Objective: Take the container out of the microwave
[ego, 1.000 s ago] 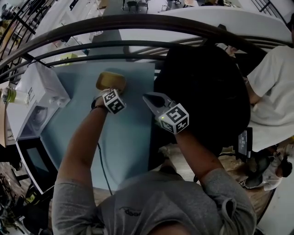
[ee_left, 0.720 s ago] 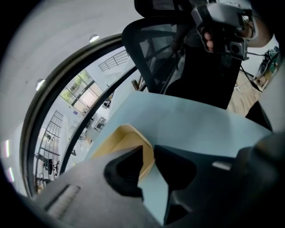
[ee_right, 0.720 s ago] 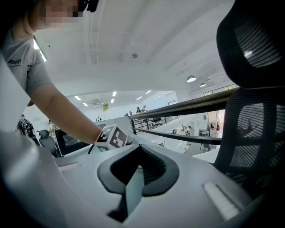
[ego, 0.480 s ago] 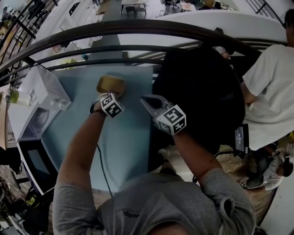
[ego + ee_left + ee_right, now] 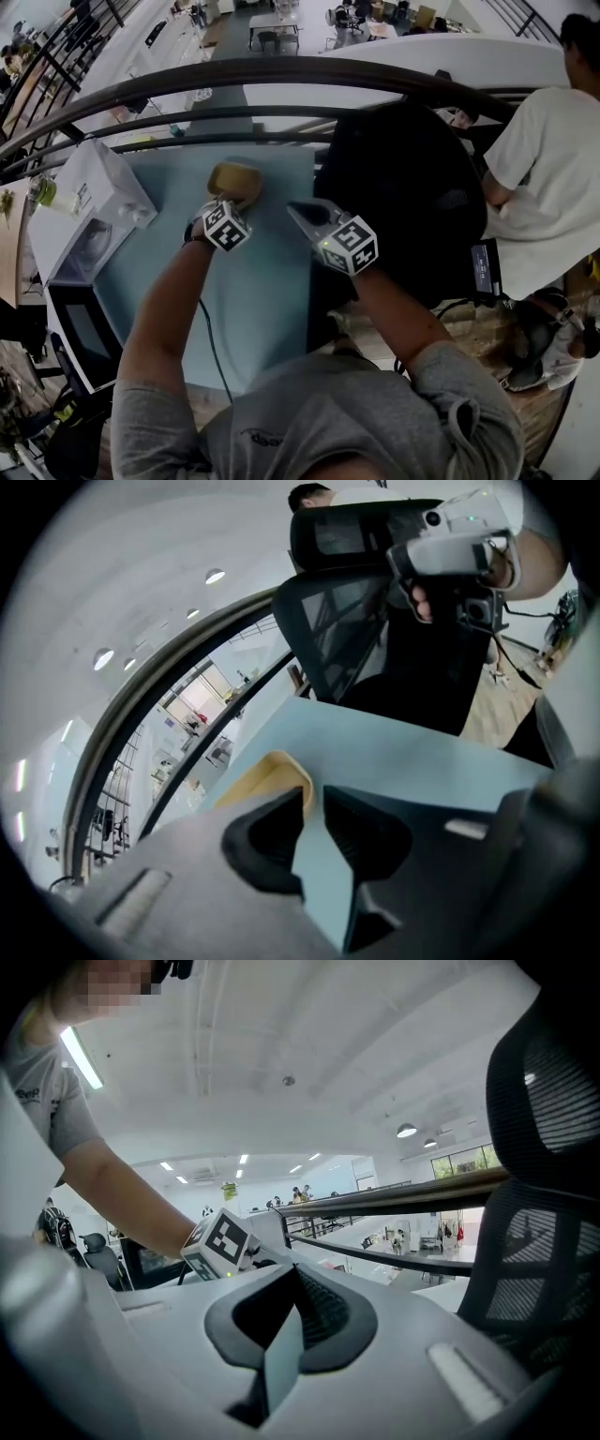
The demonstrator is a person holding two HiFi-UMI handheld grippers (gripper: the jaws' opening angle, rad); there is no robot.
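A tan, open container (image 5: 234, 178) stands on the light blue table (image 5: 262, 300) near its far edge; its rim (image 5: 267, 775) shows just past the left jaw in the left gripper view. My left gripper (image 5: 228, 202) hovers right behind and above it, pointing steeply down. Its jaws (image 5: 314, 794) have just been closing a little, but a gap remains and only bare table shows between them. My right gripper (image 5: 298, 208) floats over the table's right edge, pointing nearly level, with its jaw tips (image 5: 298, 1274) together and nothing held.
The white microwave (image 5: 94, 202) sits at the table's left with its dark door (image 5: 75, 328) swung open toward me. A black mesh chair (image 5: 403, 187) stands right of the table. A curved railing (image 5: 281, 70) runs behind. A person in a white shirt (image 5: 544, 169) stands at the far right.
My left gripper has lifted off the container, which stays on the table. The right gripper has risen slightly too.
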